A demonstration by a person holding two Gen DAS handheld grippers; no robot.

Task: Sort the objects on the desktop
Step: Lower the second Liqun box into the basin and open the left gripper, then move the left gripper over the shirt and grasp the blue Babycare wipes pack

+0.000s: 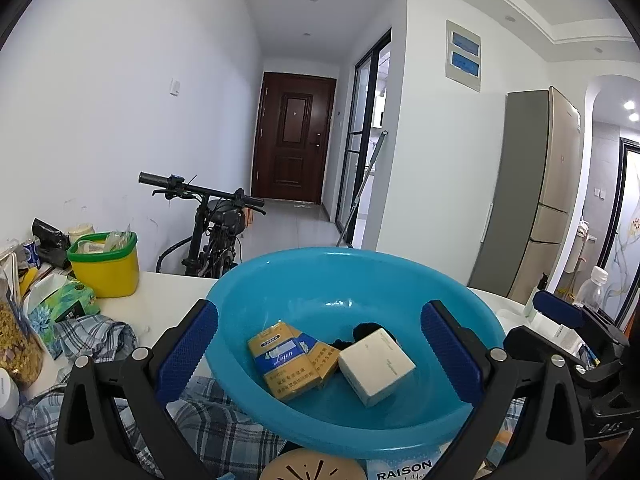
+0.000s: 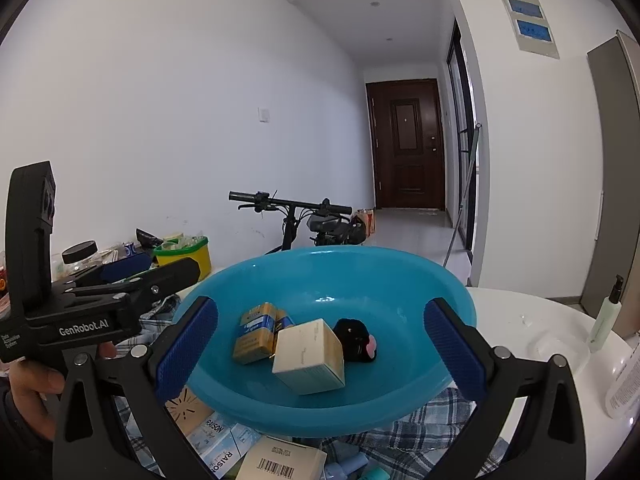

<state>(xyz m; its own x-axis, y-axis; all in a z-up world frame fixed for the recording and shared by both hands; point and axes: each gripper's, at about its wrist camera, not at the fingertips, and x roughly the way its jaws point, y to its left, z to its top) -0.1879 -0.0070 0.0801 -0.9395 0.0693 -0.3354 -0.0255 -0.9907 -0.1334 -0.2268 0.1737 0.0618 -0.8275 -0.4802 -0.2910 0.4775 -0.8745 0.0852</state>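
Observation:
A blue plastic basin [image 1: 280, 280] [image 2: 400, 280] sits on a plaid cloth on the white table. In it lie two yellow cigarette packs [image 1: 286, 360] [image 2: 256, 334], a white-and-cream box [image 1: 378, 366] [image 2: 310, 356] and a small black object with a pink spot [image 2: 356, 340]. My left gripper [image 1: 318, 356] is open, its blue pads either side of the basin's near part. My right gripper [image 2: 320, 350] is open in the same way. The left gripper's body also shows in the right wrist view [image 2: 132, 276].
A yellow tub with a green rim [image 1: 106, 266] and a tissue pack [image 1: 60, 304] stand at the left. Boxes marked RAISON [image 2: 218, 440] and a barcoded box [image 2: 280, 460] lie under the basin's near edge. Lotion bottles [image 2: 606, 316] stand at the right. A bicycle [image 1: 216, 224] is behind the table.

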